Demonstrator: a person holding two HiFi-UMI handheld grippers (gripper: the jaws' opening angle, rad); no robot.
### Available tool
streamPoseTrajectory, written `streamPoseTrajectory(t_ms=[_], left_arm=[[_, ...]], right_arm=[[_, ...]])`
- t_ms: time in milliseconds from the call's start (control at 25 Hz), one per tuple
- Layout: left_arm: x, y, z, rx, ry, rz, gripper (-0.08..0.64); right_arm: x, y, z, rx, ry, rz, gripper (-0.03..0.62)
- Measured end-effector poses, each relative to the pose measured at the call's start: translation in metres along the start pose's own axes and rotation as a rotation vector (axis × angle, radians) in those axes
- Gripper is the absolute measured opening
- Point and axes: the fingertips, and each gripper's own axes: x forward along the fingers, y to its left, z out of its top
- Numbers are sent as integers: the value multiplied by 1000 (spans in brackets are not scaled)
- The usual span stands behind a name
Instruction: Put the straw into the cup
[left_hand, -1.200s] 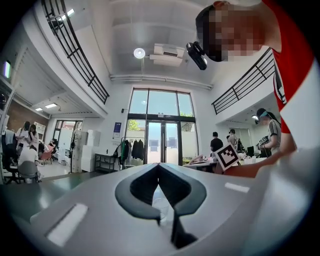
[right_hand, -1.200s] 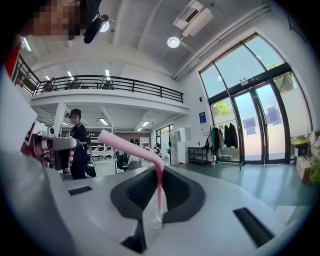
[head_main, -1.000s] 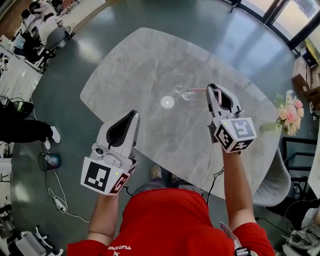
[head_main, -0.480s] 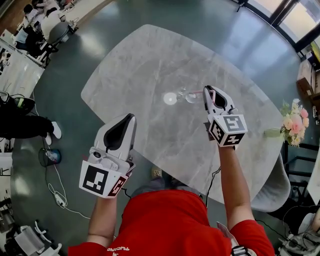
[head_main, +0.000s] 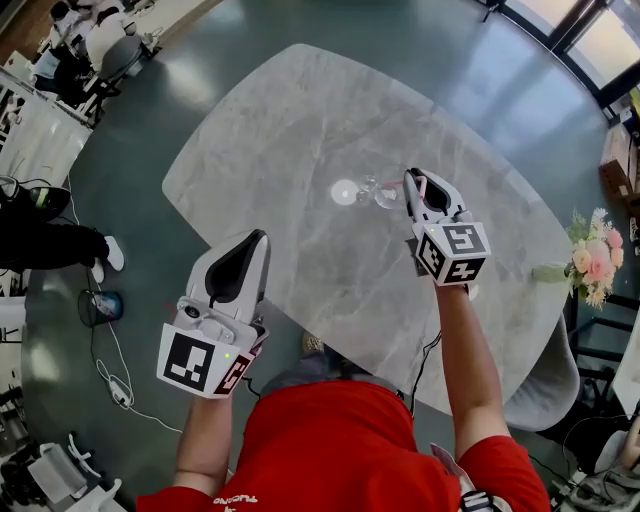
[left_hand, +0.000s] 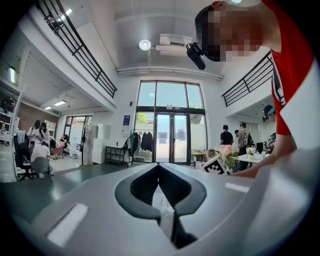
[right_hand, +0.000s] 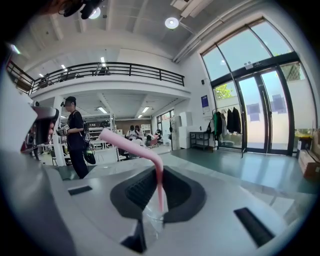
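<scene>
A clear glass cup (head_main: 384, 196) stands near the middle of the grey marble table (head_main: 300, 120), with a bright round patch of light just left of it. My right gripper (head_main: 412, 180) hangs just right of the cup, shut on a pink bendy straw (head_main: 422, 183). In the right gripper view the straw (right_hand: 159, 182) runs up between the pads and bends off to the upper left, and the cup (right_hand: 151, 220) shows below the jaws. My left gripper (head_main: 258, 240) hovers at the table's near left edge, shut and empty; its jaws (left_hand: 159, 167) meet at the tip.
A vase of pink flowers (head_main: 588, 255) stands at the table's right end, with a grey chair (head_main: 545, 375) below it. People sit at desks at the far left (head_main: 90, 40). Cables and a small device (head_main: 100, 305) lie on the floor to the left.
My right gripper has sunk with the straw and come closer to the cup. The left gripper has hardly shifted.
</scene>
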Motion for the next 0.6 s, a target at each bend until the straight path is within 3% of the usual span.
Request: streamPoseTrajectory(t_ms=[280,600], left_arm=[[18,-8,-8,-20,1,-33,6],[34,-22,-16,-40,9,-86,6]], right_arm=[[4,-3,-14,-18,61,25,29],[-4,-1,-30,-67,154,65,139]])
